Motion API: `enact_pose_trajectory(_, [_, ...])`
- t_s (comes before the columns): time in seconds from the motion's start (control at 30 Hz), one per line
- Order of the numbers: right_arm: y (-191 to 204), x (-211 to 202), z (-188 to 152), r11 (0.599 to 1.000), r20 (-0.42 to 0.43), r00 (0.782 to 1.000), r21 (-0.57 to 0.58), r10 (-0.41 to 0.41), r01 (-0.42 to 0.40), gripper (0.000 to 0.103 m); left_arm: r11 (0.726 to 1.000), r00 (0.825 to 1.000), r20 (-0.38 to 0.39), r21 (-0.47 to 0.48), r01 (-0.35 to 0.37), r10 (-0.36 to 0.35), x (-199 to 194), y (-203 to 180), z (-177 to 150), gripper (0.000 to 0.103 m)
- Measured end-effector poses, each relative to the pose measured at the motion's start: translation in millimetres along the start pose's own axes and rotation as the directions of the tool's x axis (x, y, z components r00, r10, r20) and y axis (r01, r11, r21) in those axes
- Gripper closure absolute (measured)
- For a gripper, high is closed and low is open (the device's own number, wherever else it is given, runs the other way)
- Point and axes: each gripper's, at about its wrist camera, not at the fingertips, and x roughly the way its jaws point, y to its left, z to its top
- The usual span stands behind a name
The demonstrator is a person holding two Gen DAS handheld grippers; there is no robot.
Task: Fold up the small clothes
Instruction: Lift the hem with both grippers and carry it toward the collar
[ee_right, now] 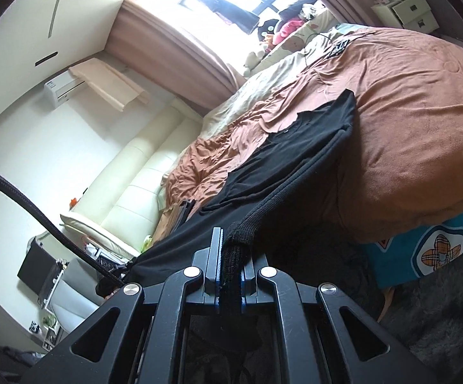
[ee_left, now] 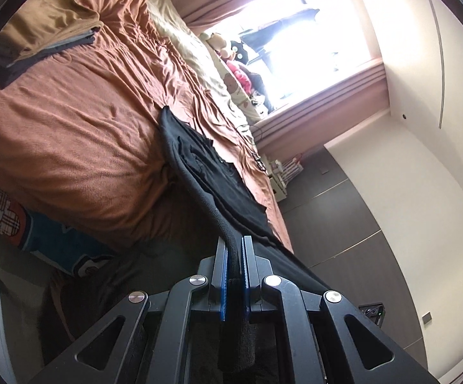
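A black garment (ee_left: 206, 160) lies stretched over the edge of a bed with a rust-brown cover (ee_left: 71, 121). My left gripper (ee_left: 234, 246) is shut on the garment's ribbed hem, which runs taut from the jaws up onto the bed. In the right wrist view the same black garment (ee_right: 282, 160) lies on the bed, and my right gripper (ee_right: 231, 240) is shut on another ribbed part of its hem. Both grippers hold the cloth off the bed's near edge.
A stack of folded clothes (ee_left: 42, 35), tan over grey, sits on the bed's far part. Plush toys (ee_left: 231, 54) and pillows lie by the bright window. A cream sofa (ee_right: 142, 166) stands beside the bed. A blue patterned sheet (ee_right: 439, 249) hangs below the cover.
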Motion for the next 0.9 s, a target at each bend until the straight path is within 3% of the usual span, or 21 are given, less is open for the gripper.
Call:
enact_pose_trajectory(0.2, [-16.6,3.3,8.0,1.0,0.011,1.0,0.009,0.004,-0.004,0.098,1.0,1.0,0.003,-0.003,0.013,-0.013,-2.8,0.4,-1.2,0.096])
enact_pose_trajectory(0.43, [-24.4,16.4,33.6,1.0,0.037,0.999,-0.021,0.003,-0.002,0.098,0.999,1.0,0.013,0.031,0.023,-0.023,10.6,-12.4,21.8,0.096])
enact_pose_trajectory(0.9, [-28.4,75.7,114.7,0.997,0.083,0.996,-0.069,-0.028,0.034,0.098,0.996,1.0,0.012,0.095,0.001,-0.002,79.0,-39.7,109.9,0.095])
